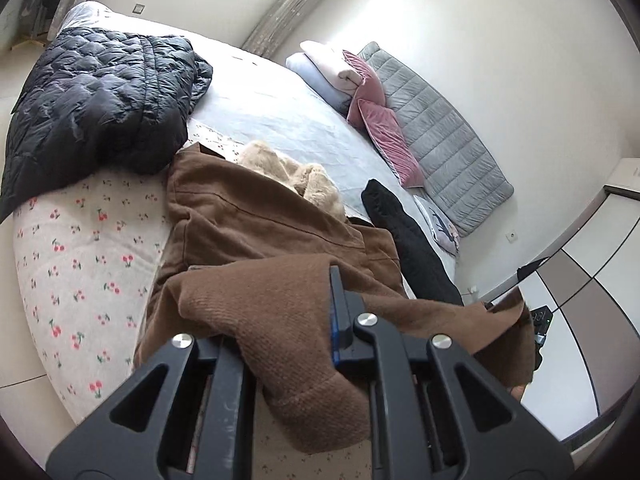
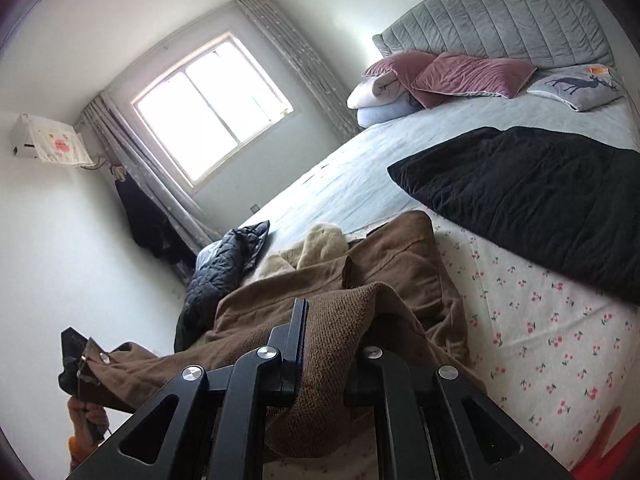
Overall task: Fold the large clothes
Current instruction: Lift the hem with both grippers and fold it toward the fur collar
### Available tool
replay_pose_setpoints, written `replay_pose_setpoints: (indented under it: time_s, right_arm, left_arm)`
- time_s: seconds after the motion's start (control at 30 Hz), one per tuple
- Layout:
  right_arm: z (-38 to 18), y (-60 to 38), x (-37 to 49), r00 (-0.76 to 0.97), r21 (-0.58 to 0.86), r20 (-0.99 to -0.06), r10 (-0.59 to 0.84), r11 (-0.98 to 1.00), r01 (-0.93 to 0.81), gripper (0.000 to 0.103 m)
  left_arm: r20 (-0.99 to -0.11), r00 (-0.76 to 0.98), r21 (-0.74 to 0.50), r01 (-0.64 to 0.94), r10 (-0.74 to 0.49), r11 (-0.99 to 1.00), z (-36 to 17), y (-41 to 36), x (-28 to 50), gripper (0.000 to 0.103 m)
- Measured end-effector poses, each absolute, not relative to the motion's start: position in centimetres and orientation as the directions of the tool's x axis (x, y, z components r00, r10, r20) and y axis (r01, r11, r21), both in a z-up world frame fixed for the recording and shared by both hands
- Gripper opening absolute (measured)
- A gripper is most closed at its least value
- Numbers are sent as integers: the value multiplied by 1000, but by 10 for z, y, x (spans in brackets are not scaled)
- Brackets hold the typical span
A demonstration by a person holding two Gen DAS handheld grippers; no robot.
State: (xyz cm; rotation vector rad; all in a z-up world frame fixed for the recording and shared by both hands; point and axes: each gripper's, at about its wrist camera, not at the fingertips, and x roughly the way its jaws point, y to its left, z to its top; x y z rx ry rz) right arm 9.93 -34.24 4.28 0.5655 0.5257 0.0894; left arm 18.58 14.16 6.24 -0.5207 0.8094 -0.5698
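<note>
we held the brown coat [image 1: 256,232] at the foot edge of the bed [image 1: 288,120], its bulk heaped on the cherry-print sheet [image 1: 80,264]. our left gripper [image 1: 320,320] had its fingers pinched nearly closed on a ribbed cuff, and our right gripper [image 2: 336,344] clamped the other cuff likewise, both lifted off the bed.

Both wrist cameras sit close above the bed's [image 1: 80,264] near edge, tilted down along their fingers. The left looks toward the headboard [image 1: 436,136] and wardrobe, the right toward the window [image 2: 212,108]. Both share the brown coat [image 1: 256,216], perhaps one hem.
</note>
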Motion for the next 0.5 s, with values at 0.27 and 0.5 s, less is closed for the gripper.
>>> replay_pose_setpoints:
  time_s: [0.27,0.5]
  right_arm:
    - [11,-370,189,828,538,-524,197,831,143,11]
    - [-59,-374,254,723,442,-677,134,860,255,11]
  left_arm:
    - [-609,544,-558,222,-576,800,25,116,280,15]
    - [-738,458,-492,137,-495,860,-52,90,333,17]
